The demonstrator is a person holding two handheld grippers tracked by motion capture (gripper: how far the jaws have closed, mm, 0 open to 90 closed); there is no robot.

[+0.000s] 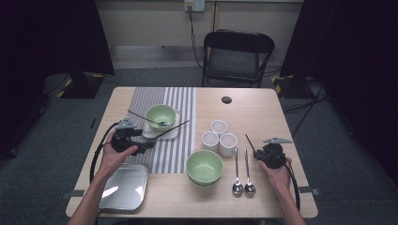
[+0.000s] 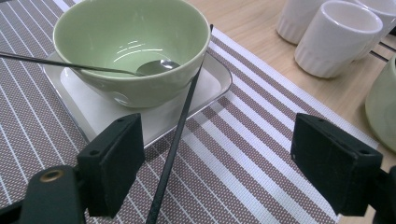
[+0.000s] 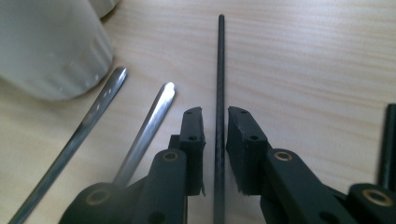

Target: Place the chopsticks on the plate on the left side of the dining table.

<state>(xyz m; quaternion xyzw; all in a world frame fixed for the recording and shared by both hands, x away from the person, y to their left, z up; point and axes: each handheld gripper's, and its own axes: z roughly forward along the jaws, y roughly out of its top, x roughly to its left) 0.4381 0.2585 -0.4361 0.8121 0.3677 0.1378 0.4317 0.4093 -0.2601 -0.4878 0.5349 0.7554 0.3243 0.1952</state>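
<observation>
Nearest on the pale wooden table (image 1: 263, 112), the right gripper (image 3: 215, 122) has its jaws narrowly parted around a black chopstick (image 3: 220, 70) beside two spoons (image 1: 243, 180), the left gripper (image 2: 219, 154) gapes over the striped placemat (image 1: 183, 101), and a folding chair (image 1: 237, 56) stands beyond.

— What do you have along the left gripper (image 2: 219, 168)?

— I see its jaws standing wide apart over the striped placemat (image 2: 243, 158). A black chopstick (image 2: 180, 126) runs up between them, touching neither pad, its far end leaning on the green bowl (image 2: 130, 42).

— And the bowl?

— It sits on a small white tray (image 2: 212, 84), with a spoon (image 2: 93, 69) resting inside, handle out over the rim. I see white cups (image 2: 336, 39) on bare wood at the upper right.
</observation>
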